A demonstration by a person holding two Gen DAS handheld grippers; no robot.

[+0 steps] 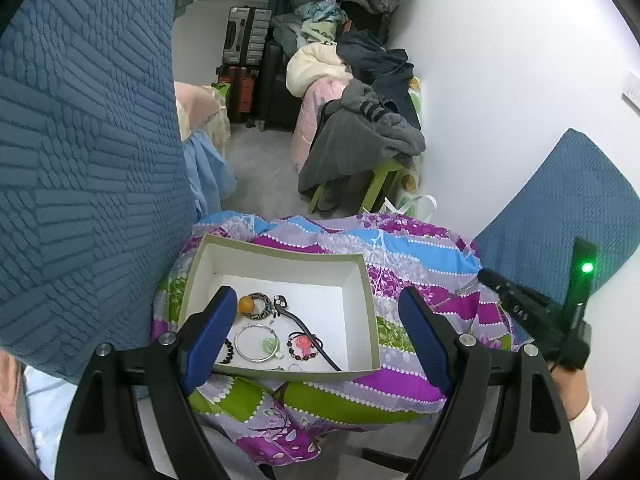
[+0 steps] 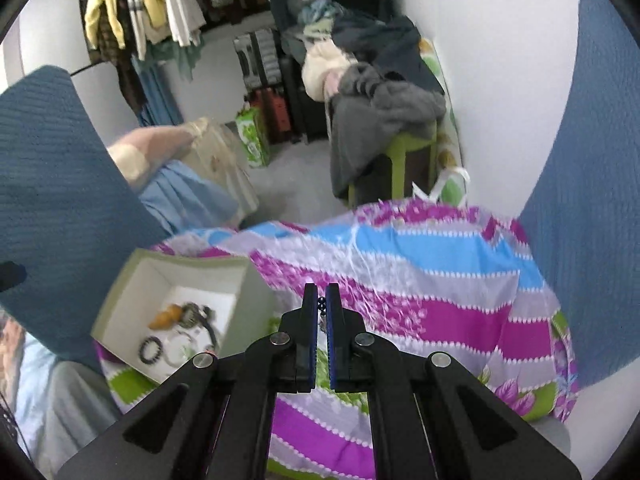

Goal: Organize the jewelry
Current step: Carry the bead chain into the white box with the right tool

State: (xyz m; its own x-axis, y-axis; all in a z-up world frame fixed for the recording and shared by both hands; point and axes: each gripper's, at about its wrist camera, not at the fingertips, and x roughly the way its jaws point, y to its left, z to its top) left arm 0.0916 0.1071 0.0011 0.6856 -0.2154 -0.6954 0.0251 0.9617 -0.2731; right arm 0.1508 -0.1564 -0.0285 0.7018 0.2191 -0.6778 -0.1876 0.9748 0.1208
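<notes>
A white open box (image 1: 362,280) with an olive rim sits on a striped floral cloth (image 1: 400,248). It holds several jewelry pieces: a silver bangle (image 1: 256,343), an orange bead ring (image 1: 256,303), a red beaded bracelet (image 1: 304,346) and a black hairpin (image 1: 312,340). My left gripper (image 1: 316,336) is open, its blue pads either side of the box front. My right gripper (image 2: 321,300) is shut on a small dark beaded piece with a thin chain (image 2: 321,307), above the cloth to the right of the box (image 2: 132,280). The right gripper also shows in the left wrist view (image 1: 486,278).
Blue quilted cushions (image 1: 80,160) stand left of the box and at the right (image 2: 592,200). Behind are a green stool piled with grey clothes (image 1: 360,144), suitcases (image 1: 244,40) and hanging clothes (image 2: 152,4). A white wall (image 1: 500,100) runs along the right.
</notes>
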